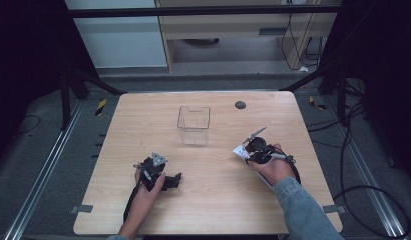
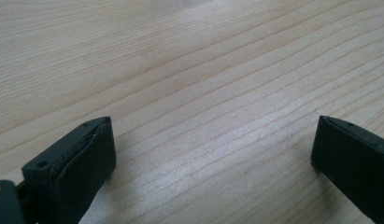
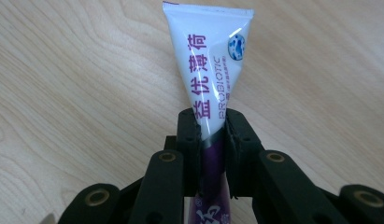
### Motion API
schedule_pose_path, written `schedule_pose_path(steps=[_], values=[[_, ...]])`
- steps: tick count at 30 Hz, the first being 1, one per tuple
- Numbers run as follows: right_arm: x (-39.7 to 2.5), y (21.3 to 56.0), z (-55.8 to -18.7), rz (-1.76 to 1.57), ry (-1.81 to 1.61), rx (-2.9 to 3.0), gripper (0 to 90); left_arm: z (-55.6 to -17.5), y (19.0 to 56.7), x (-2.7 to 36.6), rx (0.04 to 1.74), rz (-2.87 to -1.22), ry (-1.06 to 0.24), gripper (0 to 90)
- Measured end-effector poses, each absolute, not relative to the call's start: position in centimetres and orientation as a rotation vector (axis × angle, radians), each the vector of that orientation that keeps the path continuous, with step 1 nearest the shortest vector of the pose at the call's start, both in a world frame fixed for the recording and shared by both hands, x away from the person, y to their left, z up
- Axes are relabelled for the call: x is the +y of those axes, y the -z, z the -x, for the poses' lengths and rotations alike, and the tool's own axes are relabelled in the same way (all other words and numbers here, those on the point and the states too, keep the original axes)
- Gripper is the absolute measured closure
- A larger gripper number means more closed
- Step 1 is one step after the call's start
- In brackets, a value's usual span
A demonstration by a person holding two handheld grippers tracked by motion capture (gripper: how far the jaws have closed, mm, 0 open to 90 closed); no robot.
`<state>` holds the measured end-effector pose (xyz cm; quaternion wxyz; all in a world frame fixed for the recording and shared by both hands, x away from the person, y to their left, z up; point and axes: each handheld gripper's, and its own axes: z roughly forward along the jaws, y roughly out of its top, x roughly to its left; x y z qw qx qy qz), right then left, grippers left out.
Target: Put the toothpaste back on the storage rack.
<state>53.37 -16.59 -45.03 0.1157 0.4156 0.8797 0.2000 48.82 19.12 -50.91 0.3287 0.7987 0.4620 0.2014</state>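
Note:
A white and purple toothpaste tube [image 3: 209,70] with pink lettering lies on the wooden table, its flat crimped end pointing away from the camera. My right gripper [image 3: 212,126] is shut on the tube near its middle. In the high view the right gripper [image 1: 252,152] sits at the table's right with the tube's white end [image 1: 239,150] showing beside it. My left gripper [image 2: 213,144] is open, its jaws wide apart over bare wood, and rests low at the table's left front [image 1: 173,181]. A clear plastic box [image 1: 194,125] stands upright at mid-table, apart from both.
A small dark round disc [image 1: 240,105] sits in the tabletop near the far edge. The wooden table [image 1: 208,200] has bare surface between the two hands. Cables trail on the floor to the right, and dark frame bars flank the table.

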Motion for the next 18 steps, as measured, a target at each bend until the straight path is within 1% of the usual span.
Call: schedule_pose_path(steps=[6, 7, 18], values=[[-18.3, 43.2, -52.5, -1.225, -0.657, 2.510, 78.0, -48.8, 50.9, 19.1, 1.209, -2.091, -0.527, 0.0], [-19.1, 42.4, -52.3, -1.229, -0.688, 2.481, 78.1, -48.8, 50.9, 19.1, 1.209, -2.091, -0.527, 0.0], [-21.3, 39.2, -52.0, -1.268, -0.789, 2.361, 78.1, -48.9, 50.9, 19.1, 1.205, -2.092, -0.525, 0.0]])
